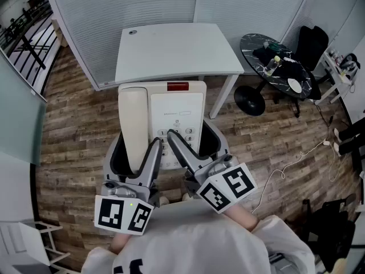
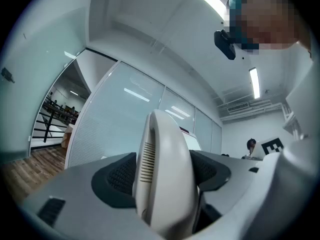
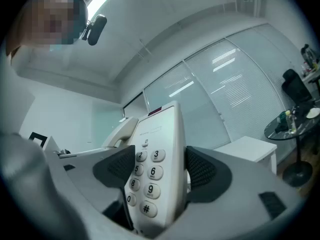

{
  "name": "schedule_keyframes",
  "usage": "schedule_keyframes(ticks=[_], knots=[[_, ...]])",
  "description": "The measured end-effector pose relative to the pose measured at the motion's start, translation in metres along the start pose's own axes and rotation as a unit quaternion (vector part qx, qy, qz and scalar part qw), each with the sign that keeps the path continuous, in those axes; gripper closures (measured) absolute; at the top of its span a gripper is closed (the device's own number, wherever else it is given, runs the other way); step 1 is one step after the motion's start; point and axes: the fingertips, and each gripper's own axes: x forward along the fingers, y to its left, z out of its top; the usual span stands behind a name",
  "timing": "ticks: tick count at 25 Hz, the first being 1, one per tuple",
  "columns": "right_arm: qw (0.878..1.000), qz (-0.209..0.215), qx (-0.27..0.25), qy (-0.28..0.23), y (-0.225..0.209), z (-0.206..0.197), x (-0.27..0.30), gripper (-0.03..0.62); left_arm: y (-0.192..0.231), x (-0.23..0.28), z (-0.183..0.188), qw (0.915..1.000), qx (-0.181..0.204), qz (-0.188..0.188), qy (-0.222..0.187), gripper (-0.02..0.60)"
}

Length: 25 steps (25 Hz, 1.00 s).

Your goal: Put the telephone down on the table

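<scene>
A cream desk telephone [image 1: 181, 112] with its handset [image 1: 132, 124] resting along its left side is held in the air over the wooden floor, just short of the white table [image 1: 177, 50]. My left gripper [image 1: 133, 154] is shut on the telephone's handset side; in the left gripper view the handset [image 2: 165, 179] fills the gap between the black pads [image 2: 117, 176]. My right gripper [image 1: 197, 144] is shut on the keypad side, and the right gripper view has the keypad [image 3: 150, 176] standing between the pads [image 3: 202, 171]. The telephone's underside is hidden.
The white table's top is bare apart from a small hole at its far left corner. To the right stand a round black table [image 1: 276, 59] with bottles and clutter and a black chair [image 1: 311, 44]. A white cable [image 1: 291, 164] lies on the floor. Glass partitions close the back.
</scene>
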Motion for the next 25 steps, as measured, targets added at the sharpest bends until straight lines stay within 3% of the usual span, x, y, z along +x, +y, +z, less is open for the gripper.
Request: schedule_keyframes(ticks=[25], knots=[[1.0, -0.004, 0.005, 0.001, 0.022, -0.017, 0.028, 0.267, 0.039, -0.006, 0.006, 0.9999, -0.005, -0.008, 0.005, 0.25]])
